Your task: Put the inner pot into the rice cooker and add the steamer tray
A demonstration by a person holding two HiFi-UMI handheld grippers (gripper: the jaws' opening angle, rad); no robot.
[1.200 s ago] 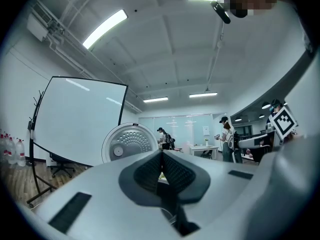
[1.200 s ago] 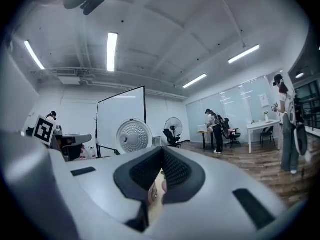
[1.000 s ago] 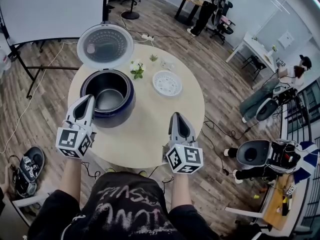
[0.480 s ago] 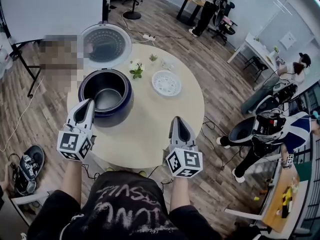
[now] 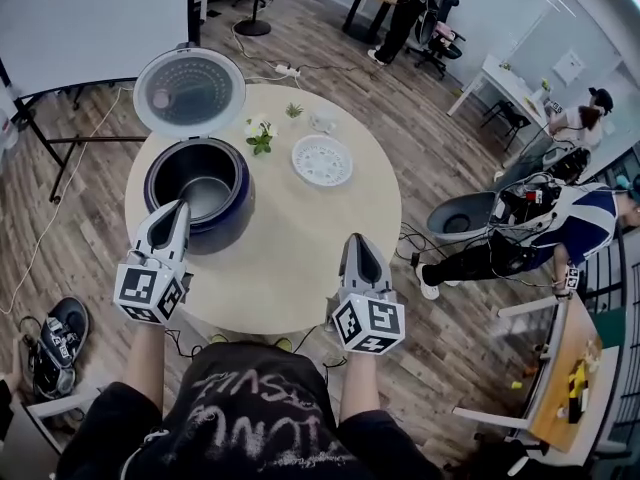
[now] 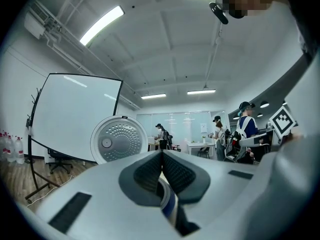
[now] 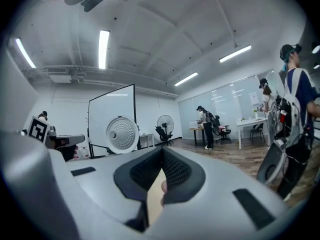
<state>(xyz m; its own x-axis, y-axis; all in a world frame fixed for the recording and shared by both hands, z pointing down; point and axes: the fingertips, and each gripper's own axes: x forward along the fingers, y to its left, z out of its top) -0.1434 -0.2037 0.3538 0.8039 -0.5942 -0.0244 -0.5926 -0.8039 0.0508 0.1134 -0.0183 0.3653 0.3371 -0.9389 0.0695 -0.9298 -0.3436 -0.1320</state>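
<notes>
The round pale wooden surface (image 5: 300, 238) stands on a plank floor (image 5: 90, 198), with a large white screen (image 5: 70, 18) on a stand beyond its far-left side.

The dark blue rice cooker (image 5: 235, 218) sits at the left edge of the surface. Its round lid (image 5: 190, 91) is swung open and stands up behind the body, its dimpled metal underside facing the camera. The same lid shows in the left gripper view (image 6: 119, 139) and, smaller, in the right gripper view (image 7: 122, 134). The inner pot (image 5: 207, 194) is down inside the cooker, its grey bottom bare.

The left tongs (image 5: 175, 208) are pressed fully together with nothing between them. They point level over the near-left edge, and in the head view their tip overlaps the cooker's near rim; whether it touches cannot be told. The left gripper view (image 6: 161, 156) shows the two ribbed pads meeting along one line. The right tongs (image 5: 357, 240) are likewise closed tight and empty, held level over the near-right edge, well apart from the cooker. Their pads meet in the right gripper view (image 7: 162, 156).

The white perforated steamer tray (image 5: 322, 160) lies flat on the surface toward the far edge, right of the cooker and apart from it. A small potted plant (image 5: 259, 136) stands between the tray and the lid, near the far edge.
</notes>
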